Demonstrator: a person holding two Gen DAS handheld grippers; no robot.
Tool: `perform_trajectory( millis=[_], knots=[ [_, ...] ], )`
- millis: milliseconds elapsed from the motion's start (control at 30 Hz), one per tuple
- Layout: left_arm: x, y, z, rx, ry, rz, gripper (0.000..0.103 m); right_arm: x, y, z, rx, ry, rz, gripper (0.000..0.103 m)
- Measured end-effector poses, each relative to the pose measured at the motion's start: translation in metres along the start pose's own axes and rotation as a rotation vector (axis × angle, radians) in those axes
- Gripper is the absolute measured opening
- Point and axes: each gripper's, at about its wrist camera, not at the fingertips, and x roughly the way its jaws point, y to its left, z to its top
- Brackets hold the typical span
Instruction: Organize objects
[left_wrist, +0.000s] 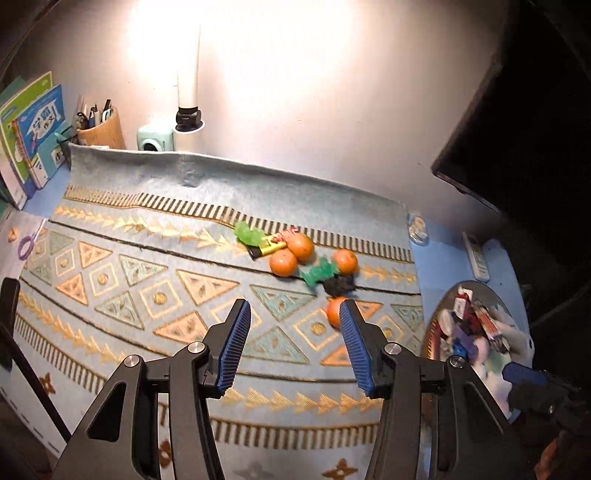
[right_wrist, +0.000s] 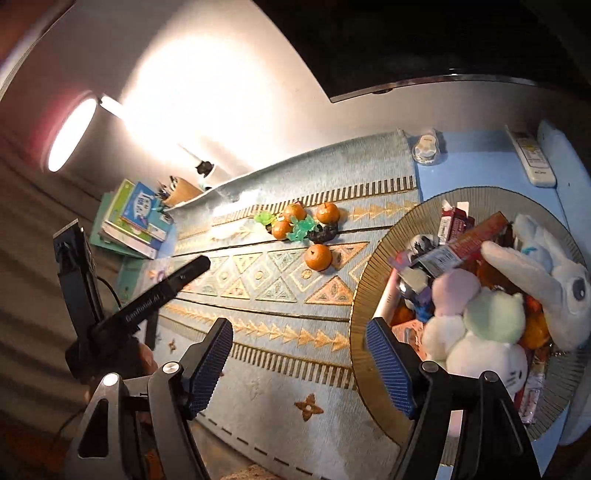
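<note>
With both our left gripper (left_wrist: 295, 325) and right gripper (right_wrist: 299, 350) fingers spread and empty, a careless reach could send the nearest orange (left_wrist: 334, 312) rolling.

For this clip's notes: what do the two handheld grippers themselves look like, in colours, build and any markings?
Both match: the left gripper and right gripper have matte black angular bodies with triangular cut-outs and round silver pivot bolts. Each finger carries a blue ribbed pad. Seen from the right wrist view, the left gripper's black body bears pale lettering, too blurred to read surely. No sleeve shows clearly.
</note>
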Motion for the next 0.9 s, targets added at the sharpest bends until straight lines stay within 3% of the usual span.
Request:
perform_trajectory(
  millis=[67,167,333,733,900],
  knots=[
    [0.032,0.022,0.019,-0.044,0.03,0.007,0.048,0.02,0.015,0.01,-0.002,0.001,-0.06,0.074],
    [0.079,0.048,0.038,-0.091,0.09,-0.047,0.048,0.054,0.028,0.023,0.026,0.017,-0.129,0.074],
    [0.132,0.059,0.049,-0.072,0.158,-0.088,0.048,0.118,0.031,0.039,0.099,0.112,-0.198,0.074],
    [0.177,0.051,0.056,0.007,0.173,-0.134,0.047,0.171,0.024,0.046,0.192,0.168,-0.326,0.074],
    [0.176,0.038,0.049,0.08,0.153,-0.126,0.04,0.179,0.018,0.05,0.232,0.164,-0.353,0.074]
  ],
)
